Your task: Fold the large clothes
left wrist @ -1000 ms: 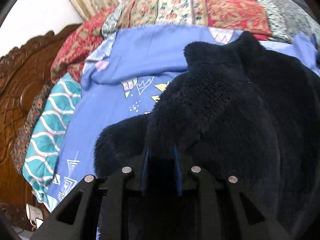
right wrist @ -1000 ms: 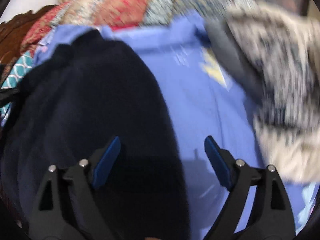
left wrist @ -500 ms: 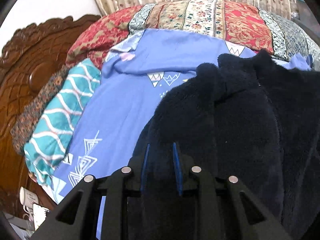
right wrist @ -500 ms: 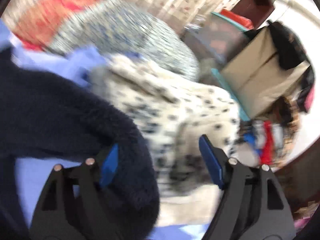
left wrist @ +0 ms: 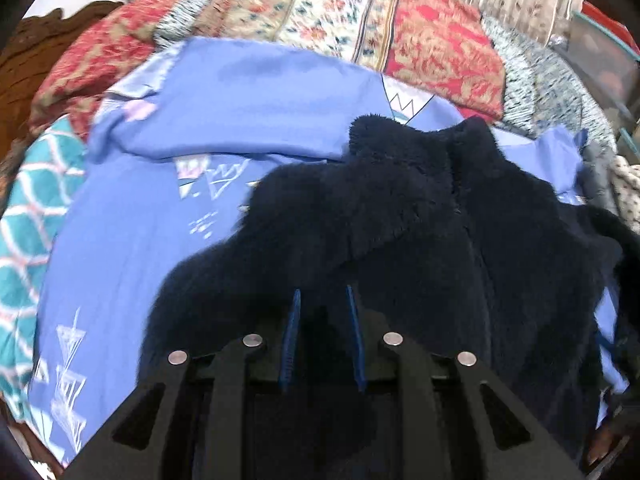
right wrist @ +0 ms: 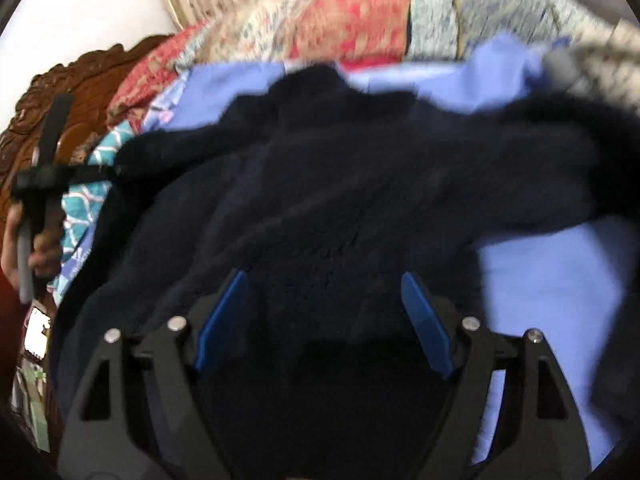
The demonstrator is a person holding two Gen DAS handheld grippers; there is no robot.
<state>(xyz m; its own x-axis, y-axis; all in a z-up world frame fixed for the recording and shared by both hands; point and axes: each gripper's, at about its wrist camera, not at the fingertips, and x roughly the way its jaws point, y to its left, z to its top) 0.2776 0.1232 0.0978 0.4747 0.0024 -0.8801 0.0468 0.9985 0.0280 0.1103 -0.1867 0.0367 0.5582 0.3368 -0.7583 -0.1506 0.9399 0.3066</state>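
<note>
A large dark navy fleece jacket (left wrist: 440,232) lies spread on a blue printed bedsheet (left wrist: 224,96), collar toward the far side. My left gripper (left wrist: 323,300) is shut on the jacket's fleece at its left lower part, with the fabric pinched between the blue pads. In the right wrist view the jacket (right wrist: 340,208) fills the middle, blurred. My right gripper (right wrist: 322,288) is open above the jacket's lower middle and holds nothing. The left gripper also shows in the right wrist view (right wrist: 44,176) at the far left, on a sleeve end.
A patchwork quilt (left wrist: 400,32) lies along the far side of the bed. A teal patterned cloth (left wrist: 28,216) lies at the left. A carved wooden headboard (right wrist: 80,80) stands at the left. A spotted cream garment (left wrist: 628,184) lies at the right edge.
The right gripper has swung back from the spotted garment at the right to above the jacket, still open. The left gripper stays shut on the fleece and has shifted, the jacket now lying flatter.
</note>
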